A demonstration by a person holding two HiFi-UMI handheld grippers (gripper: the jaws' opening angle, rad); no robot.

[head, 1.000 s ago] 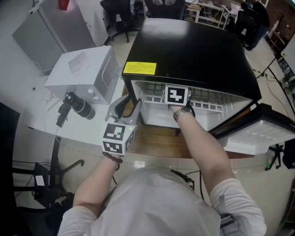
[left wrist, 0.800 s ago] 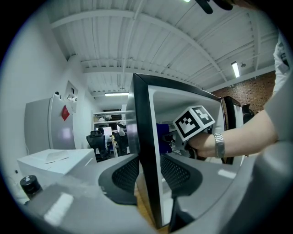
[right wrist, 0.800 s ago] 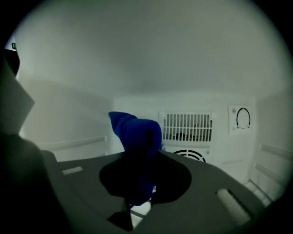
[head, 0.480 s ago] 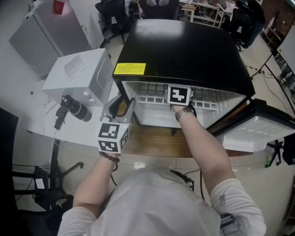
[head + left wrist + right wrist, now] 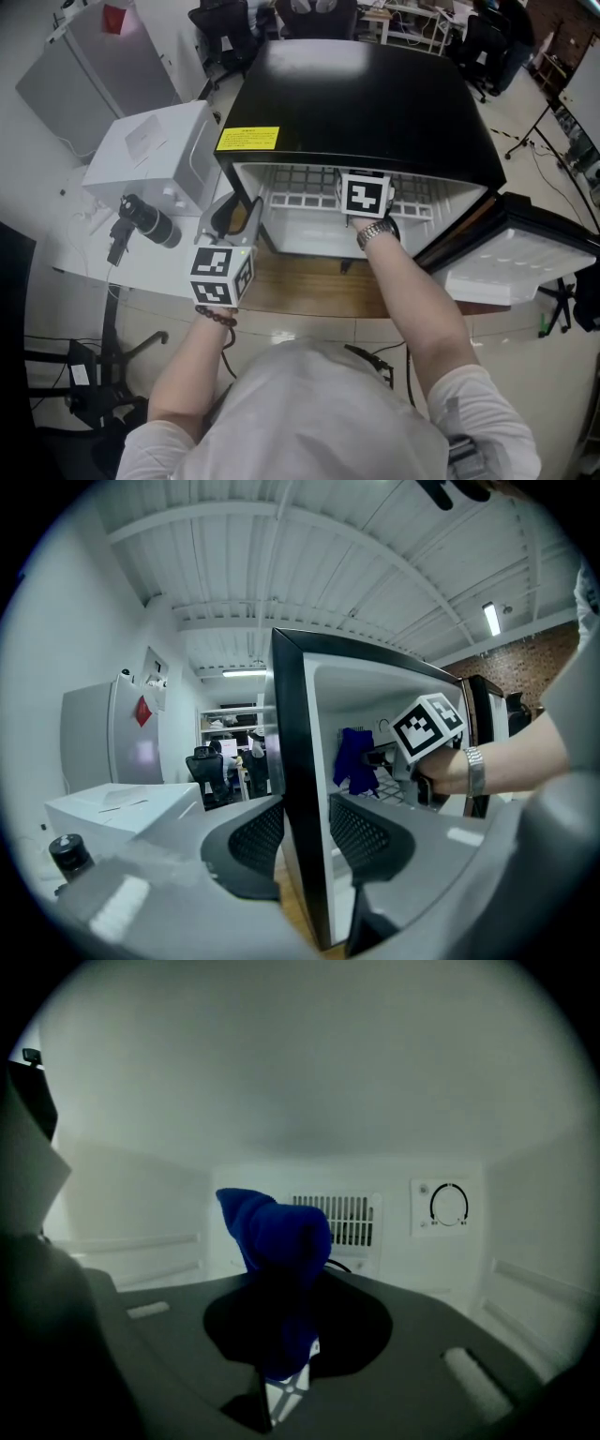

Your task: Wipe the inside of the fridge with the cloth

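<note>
The black fridge [image 5: 356, 103] stands on a wooden surface [image 5: 309, 286] with its door [image 5: 525, 272] swung open to the right; inside, a white wire shelf [image 5: 300, 192] runs across the upper part of the white cavity. The left tongs [image 5: 305, 832] straddle the front edge of the fridge's left wall, one pad against its outer face and the other against its inner face, clamped on it. The right tongs [image 5: 286, 1335] reach in through the opening, only their marker cube [image 5: 366, 197] and the wrist with its watch [image 5: 373, 232] showing from above; they are closed on the blue cloth [image 5: 277, 1232], which bunches up above the jaws. The cloth is inside the fridge, held in the air in front of the back wall, near the vent grille [image 5: 337, 1220] and left of the round dial [image 5: 449, 1206]; whether it touches any wall cannot be told. To the left of the fridge, on a white surface [image 5: 94, 253], sit a white box-shaped appliance [image 5: 155, 150] and a black cylindrical thing [image 5: 150, 222].
</note>
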